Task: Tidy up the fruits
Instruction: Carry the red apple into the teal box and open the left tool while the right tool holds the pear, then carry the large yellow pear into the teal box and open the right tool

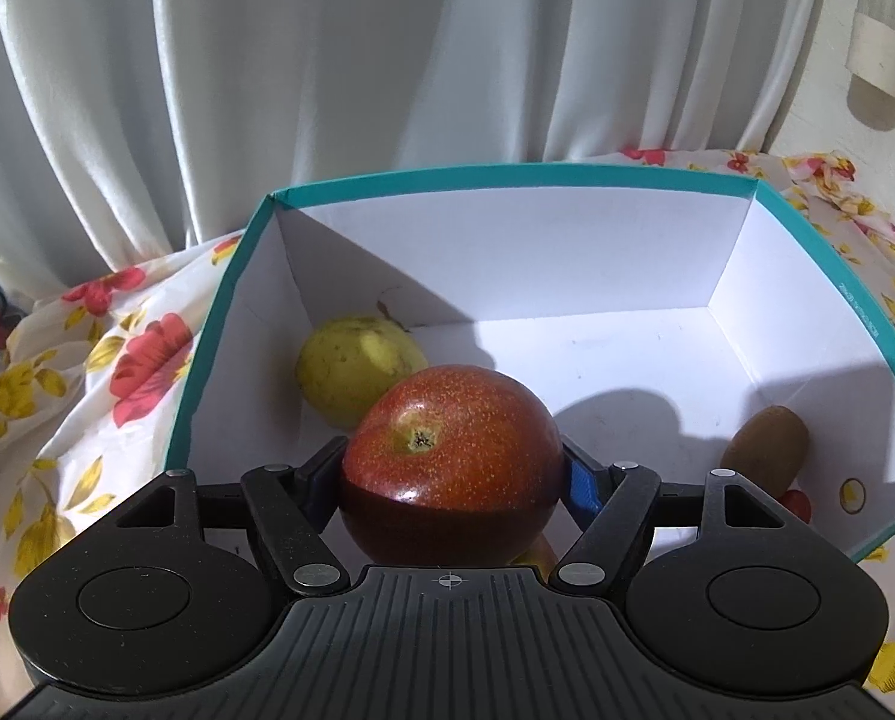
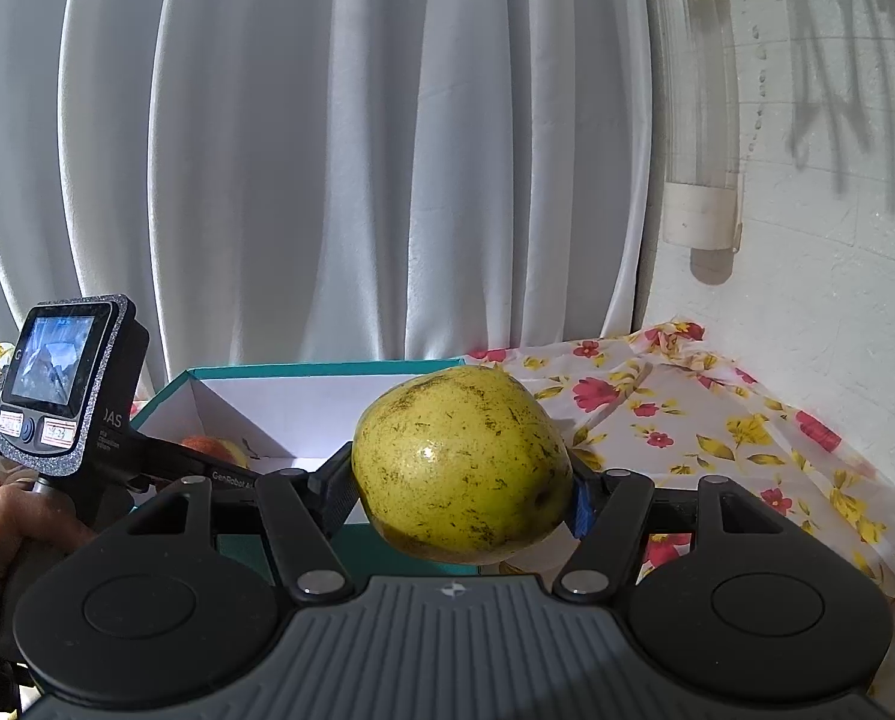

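While the white curtain [image 1: 267, 90] hangs behind everything and the flowered cloth [image 1: 105, 372] covers the desk, the teal-rimmed box [image 1: 507, 171] stands open on it, and the step in hand looks like loading fruit into that box. Inside it already lie a yellow-green fruit [image 1: 351, 360] near the left wall and a brown kiwi [image 1: 768, 444] at the right wall, well apart from each other. The left tongs [image 1: 453, 474] are clamped on a red apple [image 1: 447, 450], jaws spread about halfway with a pad pressing each flank, and they hold it over the box's near edge, above the white floor. The next move, I judge, calls for lowering the apple into the free middle of the floor and then parting the jaws, without knocking the fruit just behind it. The right tongs [image 2: 462, 492] are likewise clamped on a speckled yellow fruit [image 2: 459, 468], jaws roughly half spread, held in the air on the near side of the box [image 2: 303, 369], apparently waiting its turn. A hand [image 2: 3, 528] grips the other tool's handle at the left.
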{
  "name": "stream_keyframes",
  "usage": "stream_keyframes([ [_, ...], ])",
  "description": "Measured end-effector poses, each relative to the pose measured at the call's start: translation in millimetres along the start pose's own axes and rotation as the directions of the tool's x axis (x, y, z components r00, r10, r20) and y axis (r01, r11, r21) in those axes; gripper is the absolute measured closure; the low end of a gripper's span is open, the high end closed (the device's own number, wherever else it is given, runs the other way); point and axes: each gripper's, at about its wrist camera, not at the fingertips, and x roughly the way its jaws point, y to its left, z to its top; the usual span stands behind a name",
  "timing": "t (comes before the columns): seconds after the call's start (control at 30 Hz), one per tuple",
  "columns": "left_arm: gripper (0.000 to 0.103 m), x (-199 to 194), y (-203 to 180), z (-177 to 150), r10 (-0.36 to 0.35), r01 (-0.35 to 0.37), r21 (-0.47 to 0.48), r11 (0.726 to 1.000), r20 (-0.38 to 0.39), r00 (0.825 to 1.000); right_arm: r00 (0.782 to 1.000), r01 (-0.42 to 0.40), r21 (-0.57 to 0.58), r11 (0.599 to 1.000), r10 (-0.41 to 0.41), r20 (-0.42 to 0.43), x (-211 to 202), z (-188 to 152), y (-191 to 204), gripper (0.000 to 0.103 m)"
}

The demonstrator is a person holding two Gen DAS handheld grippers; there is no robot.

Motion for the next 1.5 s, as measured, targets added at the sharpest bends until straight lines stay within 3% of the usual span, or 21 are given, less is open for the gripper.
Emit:
stream_keyframes([
  [0.3,0.025,2,1,1,0.004,-0.004,-0.008,1.000,-0.009,1.000,1.000,-0.002,-0.001,1.000,0.002,0.012,-1,1,0,0.037],
  [0.43,0.019,-6,0,1,-0.017,0.017,-0.007,1.000,0.010,1.000,1.000,-0.005,0.001,1.000,0.005,0.011,-1,2,0,0.037],
  [0.53,0.005,-16,-2,0,0.000,0.000,-0.003,1.000,0.039,0.999,1.000,-0.005,-0.001,1.000,0.005,0.014,-1,1,-1,0.037],
  [0.87,0.002,-66,10,-7,0.037,-0.033,-0.047,0.998,0.092,0.995,1.000,-0.010,-0.007,1.000,0.010,0.026,-2,2,0,0.037],
  [1.07,0.002,-86,21,-18,0.037,-0.029,-0.082,0.996,0.089,0.995,0.999,-0.033,-0.019,0.999,0.034,0.039,1,3,5,0.037],
  [1.5,0.002,-103,37,-42,0.112,-0.103,-0.139,0.985,0.056,0.992,0.994,-0.104,-0.048,0.993,0.106,0.026,17,8,17,0.037],
])
